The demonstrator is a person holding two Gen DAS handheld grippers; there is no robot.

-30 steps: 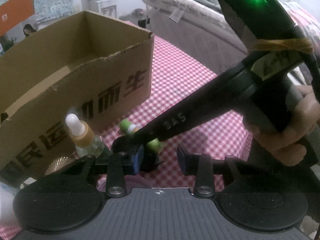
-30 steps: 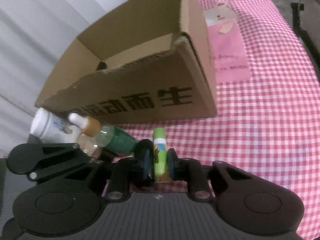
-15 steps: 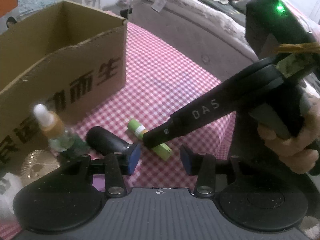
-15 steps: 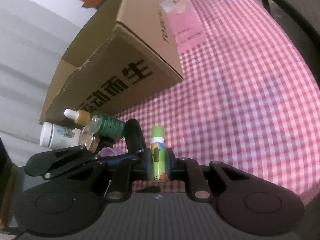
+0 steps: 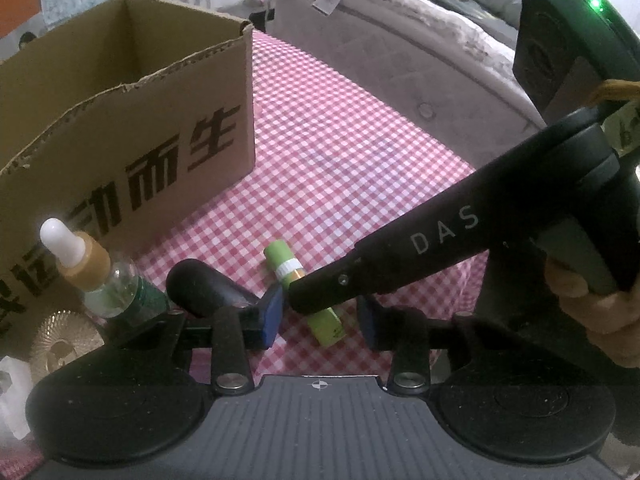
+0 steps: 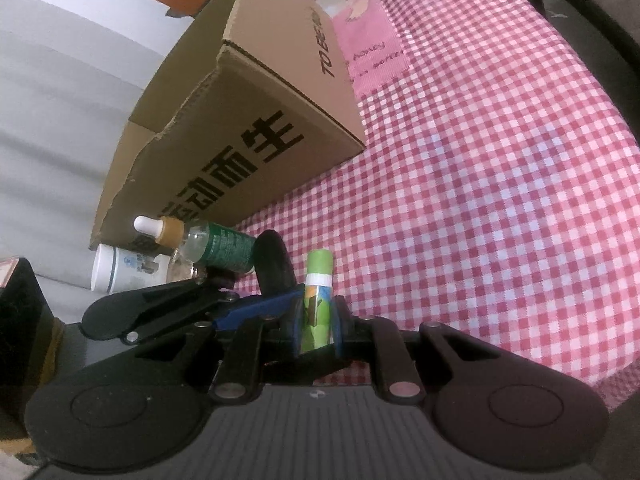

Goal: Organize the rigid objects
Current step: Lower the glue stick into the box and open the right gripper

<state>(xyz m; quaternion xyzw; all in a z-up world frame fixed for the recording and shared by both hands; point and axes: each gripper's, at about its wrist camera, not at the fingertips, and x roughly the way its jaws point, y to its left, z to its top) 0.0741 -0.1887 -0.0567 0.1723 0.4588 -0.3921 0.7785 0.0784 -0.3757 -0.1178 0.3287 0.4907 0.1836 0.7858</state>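
Observation:
A green glue stick point(image 6: 317, 304) with a white band lies low over the red checked tablecloth point(image 6: 500, 184), and my right gripper point(image 6: 316, 328) is shut on it. In the left wrist view the right gripper point(image 5: 304, 296) reaches in from the right, held by a hand point(image 5: 600, 312), with the glue stick point(image 5: 280, 258) in its tip. My left gripper point(image 5: 320, 314) has its jaws closing. The stick and the right tip lie between its blue pads point(image 5: 272, 312), which do not press on them. A black cylinder point(image 5: 200, 284) lies just outside its left pad.
An open cardboard box point(image 5: 132, 92) with black characters stands at the back left. A dropper bottle point(image 5: 92, 272), a gold round lid point(image 5: 64, 336) and a white bottle point(image 6: 124, 268) crowd its front. A pink cloth point(image 6: 368, 44) lies beyond the box. A grey sofa point(image 5: 400, 40) borders the table.
My right gripper has rolled and shifted sideways, still holding the glue stick, which has swung from crosswise to lengthwise between the left pads. The left jaws widened, then narrowed.

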